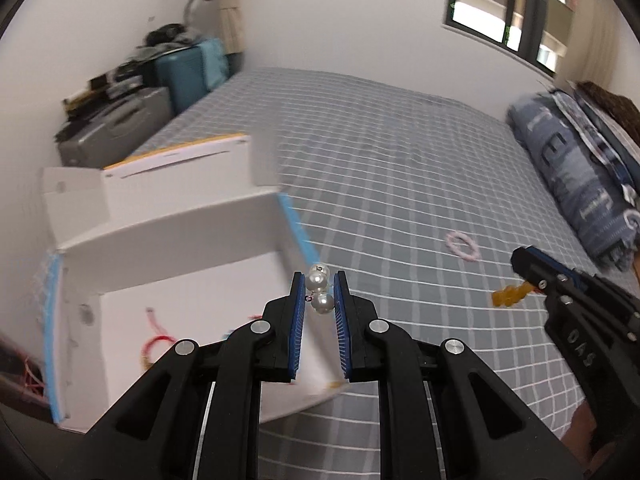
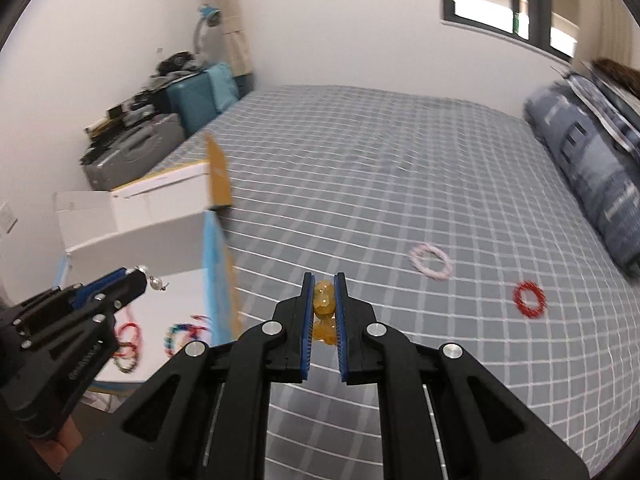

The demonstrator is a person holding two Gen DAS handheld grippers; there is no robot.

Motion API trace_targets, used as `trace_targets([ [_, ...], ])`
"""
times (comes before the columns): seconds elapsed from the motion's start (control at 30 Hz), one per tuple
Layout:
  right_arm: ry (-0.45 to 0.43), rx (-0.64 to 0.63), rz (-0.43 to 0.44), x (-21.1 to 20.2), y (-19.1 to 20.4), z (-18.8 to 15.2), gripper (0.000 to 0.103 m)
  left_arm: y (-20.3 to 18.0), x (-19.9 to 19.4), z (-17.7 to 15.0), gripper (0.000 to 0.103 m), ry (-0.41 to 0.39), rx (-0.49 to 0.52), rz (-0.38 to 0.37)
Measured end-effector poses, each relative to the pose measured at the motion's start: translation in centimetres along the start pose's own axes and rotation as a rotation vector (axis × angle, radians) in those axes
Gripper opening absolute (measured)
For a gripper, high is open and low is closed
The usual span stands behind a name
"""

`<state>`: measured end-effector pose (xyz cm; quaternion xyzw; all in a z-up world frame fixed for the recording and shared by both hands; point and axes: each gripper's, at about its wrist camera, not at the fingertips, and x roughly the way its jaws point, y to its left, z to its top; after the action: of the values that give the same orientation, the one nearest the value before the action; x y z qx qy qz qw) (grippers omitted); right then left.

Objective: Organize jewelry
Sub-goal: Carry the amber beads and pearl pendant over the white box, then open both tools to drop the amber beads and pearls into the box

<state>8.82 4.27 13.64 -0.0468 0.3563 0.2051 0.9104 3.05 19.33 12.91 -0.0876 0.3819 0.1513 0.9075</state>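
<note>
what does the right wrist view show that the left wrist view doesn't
Only the right wrist view: a red ring lying on the bed, and beaded bracelets in the white box.

Only the left wrist view: the box's whole inside, and a red cord loop on its floor.

Both: the checked bed, the pink ring on it, the suitcases, the window, the left gripper shut on pearls, and the right gripper shut on amber beads.
</note>
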Motion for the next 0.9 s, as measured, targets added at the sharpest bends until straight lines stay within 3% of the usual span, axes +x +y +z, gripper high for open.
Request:
trace_targets([
  [0.23, 0.026, -0.083, 0.079, 2.0, 7.5, 0.8, 0.009, 6.7, -0.1, -0.7, 0.014, 0.022, -0.069, 0.085],
  [0.5, 0.127, -0.161, 0.138, 6.8, 14.3, -1.0, 0.009, 13.8, 2.2, -3.1, 0.014, 0.101, -0.166, 0.161],
  [0.67, 0.196, -0.211, 0.129, 9.7, 16.9, -3.0, 0.009, 16.9, 4.8, -5.1, 0.014, 0.182, -0.215, 0.171],
  [0.9, 0.287, -0.241, 0.123, 12.8, 17.8, -4.8, 0.009, 17.7, 6.9, -6.6, 0.014, 0.244, -0.227, 0.172],
])
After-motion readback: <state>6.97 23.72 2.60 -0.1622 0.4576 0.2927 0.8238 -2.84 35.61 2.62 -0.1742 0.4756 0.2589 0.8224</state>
